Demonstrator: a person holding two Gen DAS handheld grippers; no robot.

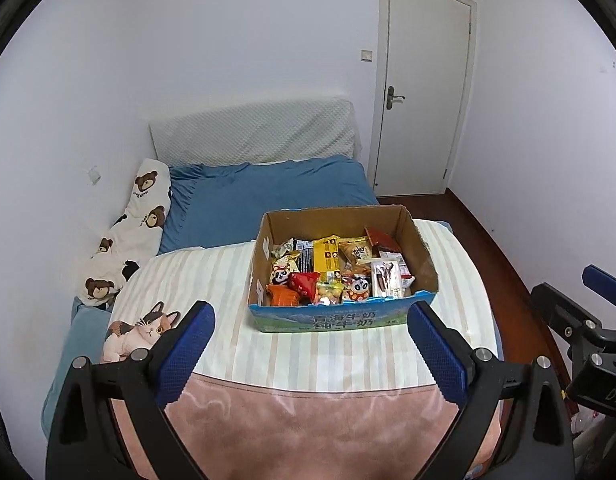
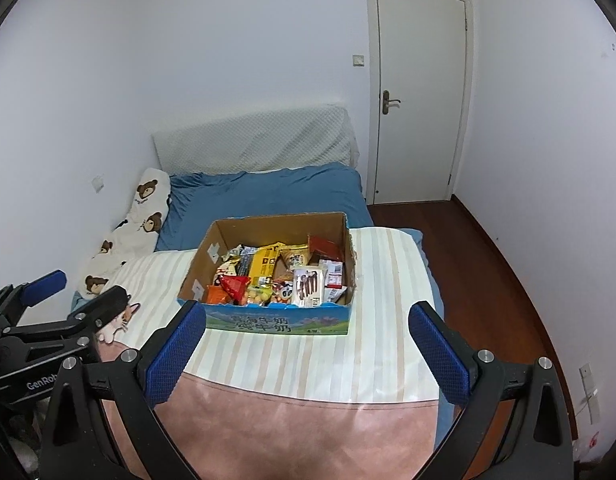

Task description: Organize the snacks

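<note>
Here, a cardboard box [image 1: 342, 268] sits on a striped cloth [image 1: 212, 280] spread over a bed, and every snack packet [image 1: 328, 266] in view lies inside it, loosely heaped rather than in rows; none lies on the cloth. Both grippers hover short of the box, holding nothing: the left gripper [image 1: 310, 354] and the right gripper [image 2: 306, 354] each have their blue fingers spread wide apart. This fits either snacks already gathered into the box or a jumble waiting to be sorted out.
</note>
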